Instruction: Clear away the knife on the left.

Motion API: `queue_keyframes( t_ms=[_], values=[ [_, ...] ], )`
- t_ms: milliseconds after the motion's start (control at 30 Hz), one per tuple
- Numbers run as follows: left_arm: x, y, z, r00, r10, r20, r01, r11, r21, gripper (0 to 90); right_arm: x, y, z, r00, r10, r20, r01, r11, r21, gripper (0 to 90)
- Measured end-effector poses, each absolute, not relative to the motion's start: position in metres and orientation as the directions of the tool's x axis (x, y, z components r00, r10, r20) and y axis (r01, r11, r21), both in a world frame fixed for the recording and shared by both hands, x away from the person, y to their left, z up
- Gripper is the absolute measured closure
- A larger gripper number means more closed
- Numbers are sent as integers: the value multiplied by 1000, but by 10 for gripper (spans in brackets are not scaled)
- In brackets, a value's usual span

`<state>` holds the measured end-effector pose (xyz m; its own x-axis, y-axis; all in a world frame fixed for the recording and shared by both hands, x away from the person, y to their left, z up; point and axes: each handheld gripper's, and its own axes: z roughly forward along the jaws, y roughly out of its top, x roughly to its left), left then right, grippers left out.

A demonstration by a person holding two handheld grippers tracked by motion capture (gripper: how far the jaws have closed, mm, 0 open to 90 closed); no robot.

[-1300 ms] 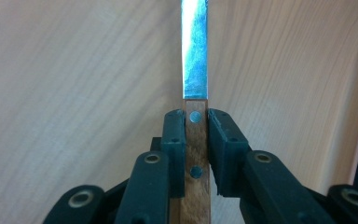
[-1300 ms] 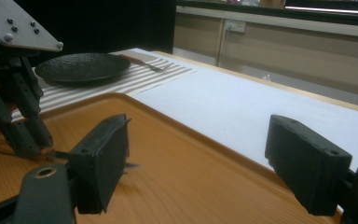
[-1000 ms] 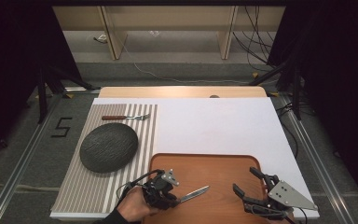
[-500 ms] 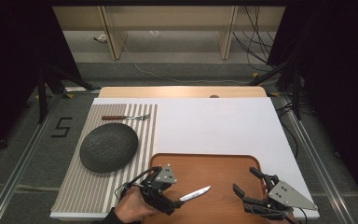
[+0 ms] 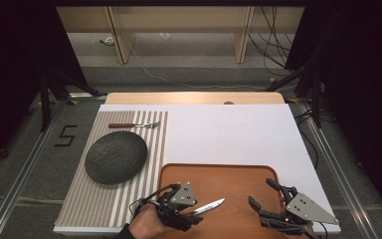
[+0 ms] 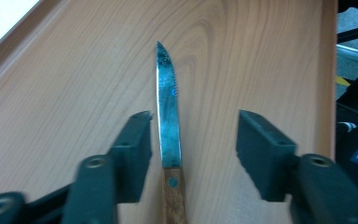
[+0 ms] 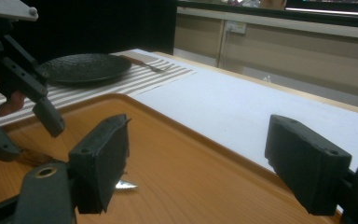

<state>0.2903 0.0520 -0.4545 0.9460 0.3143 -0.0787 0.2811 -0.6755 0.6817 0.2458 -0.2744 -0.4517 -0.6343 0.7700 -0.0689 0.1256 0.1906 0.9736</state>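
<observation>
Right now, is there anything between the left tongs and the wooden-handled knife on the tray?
Nothing visible. The left tongs stand open with the wooden-handled steel knife lying between the jaws, nearer one jaw, on the bare brown wooden tray. The black plate and fork sit apart on the striped mat.

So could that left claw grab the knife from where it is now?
Probably yes. The left gripper is open with the knife lying on the tray between its jaws, and nothing blocks them from closing.
</observation>
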Motion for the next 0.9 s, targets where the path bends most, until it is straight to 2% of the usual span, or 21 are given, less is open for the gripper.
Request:
queue_keyframes(
  t_ms=[100, 367, 533, 900],
  values=[
    [291, 50, -458, 949, 301, -93, 284, -685, 671, 641, 246, -275, -452, -635, 769, -68, 127, 191, 973, 229],
    [290, 47, -463, 949, 307, -78, 281, -705, 651, 835, 246, -275, -452, -635, 770, -68, 127, 191, 973, 229],
    [290, 46, -468, 950, 309, -52, 268, -716, 645, 894, 246, -274, -452, -635, 769, -69, 126, 191, 974, 230],
    [291, 44, -475, 947, 316, -52, 276, -722, 634, 895, 246, -274, -452, -635, 770, -68, 127, 191, 973, 230]
  ],
)
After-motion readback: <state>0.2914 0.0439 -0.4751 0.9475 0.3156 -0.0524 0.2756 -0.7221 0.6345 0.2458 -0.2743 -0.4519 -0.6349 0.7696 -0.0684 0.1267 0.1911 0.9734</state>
